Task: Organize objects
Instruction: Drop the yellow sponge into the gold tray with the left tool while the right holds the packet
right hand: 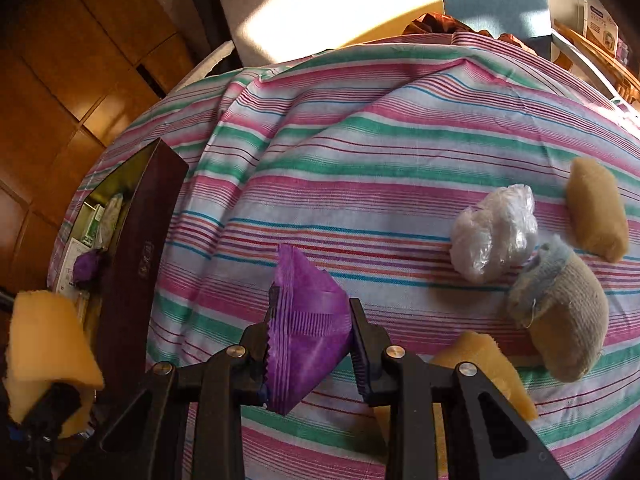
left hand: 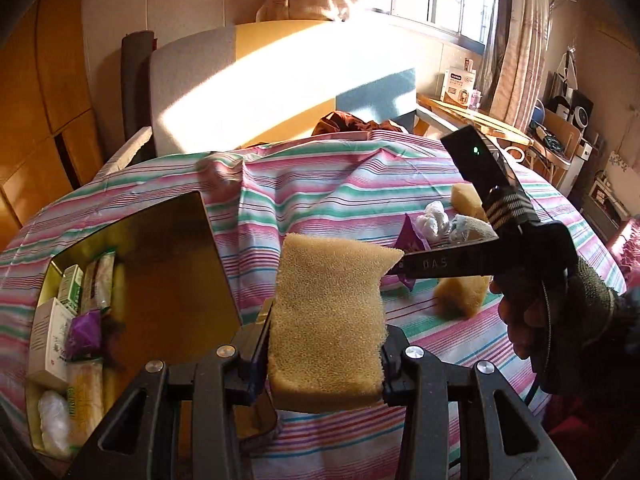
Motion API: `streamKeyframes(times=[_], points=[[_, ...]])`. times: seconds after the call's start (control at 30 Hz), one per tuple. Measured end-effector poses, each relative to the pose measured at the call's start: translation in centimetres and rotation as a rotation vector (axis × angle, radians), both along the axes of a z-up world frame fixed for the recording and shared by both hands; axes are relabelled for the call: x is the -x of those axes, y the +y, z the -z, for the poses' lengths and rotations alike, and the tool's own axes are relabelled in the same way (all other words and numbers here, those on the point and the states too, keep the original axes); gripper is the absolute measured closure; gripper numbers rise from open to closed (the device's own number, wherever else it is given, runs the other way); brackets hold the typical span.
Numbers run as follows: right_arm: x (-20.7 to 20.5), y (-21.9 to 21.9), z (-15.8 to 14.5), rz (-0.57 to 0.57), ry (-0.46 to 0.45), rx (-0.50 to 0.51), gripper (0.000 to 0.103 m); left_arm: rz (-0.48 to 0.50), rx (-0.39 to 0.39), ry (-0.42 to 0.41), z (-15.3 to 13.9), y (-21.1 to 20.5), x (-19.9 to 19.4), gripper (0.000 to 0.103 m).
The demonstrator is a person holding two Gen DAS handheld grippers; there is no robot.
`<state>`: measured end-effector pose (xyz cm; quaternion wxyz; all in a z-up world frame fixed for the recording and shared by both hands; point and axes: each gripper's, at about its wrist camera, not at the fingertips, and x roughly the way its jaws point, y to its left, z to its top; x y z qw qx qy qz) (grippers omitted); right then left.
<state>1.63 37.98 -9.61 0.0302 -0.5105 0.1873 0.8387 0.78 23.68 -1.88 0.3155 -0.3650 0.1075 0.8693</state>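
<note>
My left gripper point(left hand: 326, 344) is shut on a yellow sponge point(left hand: 330, 312) and holds it above the striped cloth, just right of the gold-lined box point(left hand: 168, 264). The sponge also shows in the right wrist view point(right hand: 48, 352), at the lower left. My right gripper point(right hand: 312, 332) is shut on a purple packet point(right hand: 308, 332), held over the cloth to the right of the box point(right hand: 136, 264). In the left wrist view the right gripper point(left hand: 404, 270) reaches in from the right with the packet point(left hand: 412, 248).
The box holds several small cartons and packets point(left hand: 68, 320). On the cloth to the right lie a white plastic wad point(right hand: 496, 232), a grey sock bundle point(right hand: 560, 312) and two more yellow sponges point(right hand: 596, 212) point(right hand: 484, 368). A sofa and window stand behind.
</note>
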Motion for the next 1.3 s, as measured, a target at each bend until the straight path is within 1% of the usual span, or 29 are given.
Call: streamKeyframes(times=[0.07, 0.47, 0.67, 0.77, 0.87, 1.0, 1.07, 1.13, 1.17, 1.23, 1.3], points=[[0.1, 0.3, 0.6, 0.007, -0.009, 0.01, 0.074, -0.021, 0.0, 0.001, -0.3, -0.9, 0.0, 0.061], [0.1, 0.3, 0.8, 0.005, 0.002, -0.017, 0.075, -0.1, 0.004, -0.015, -0.3, -5.0, 0.3, 0.061], [0.2, 0.0, 0.7, -0.001, -0.001, -0.039, 0.075, -0.166, -0.006, -0.037, 0.1, -8.5, 0.9, 0.061], [0.2, -0.1, 0.7, -0.002, -0.003, -0.054, 0.075, -0.21, -0.028, -0.056, 0.1, -11.1, 1.3, 0.061], [0.2, -0.5, 0.6, -0.01, -0.008, -0.08, 0.075, -0.281, -0.049, -0.084, 0.2, -14.4, 2.2, 0.061], [0.3, -1.2, 0.6, -0.029, -0.016, -0.129, 0.075, -0.369, -0.109, -0.141, 0.4, -18.7, 3.7, 0.061], [0.4, -1.3, 0.6, -0.031, -0.019, -0.138, 0.075, -0.391, -0.143, -0.184, 0.6, -20.0, 4.6, 0.061], [0.4, -1.3, 0.6, -0.034, -0.02, -0.14, 0.075, -0.404, -0.174, -0.22, 0.6, -20.4, 5.7, 0.061], [0.4, -1.3, 0.6, -0.033, -0.02, -0.139, 0.075, -0.393, -0.179, -0.229, 0.6, -20.2, 6.3, 0.061], [0.4, -1.4, 0.6, -0.034, -0.021, -0.141, 0.075, -0.394, -0.167, -0.218, 0.4, -19.2, 7.6, 0.061], [0.4, -1.4, 0.6, -0.037, -0.021, -0.142, 0.075, -0.374, -0.152, -0.214, 0.4, -17.9, 9.2, 0.06]])
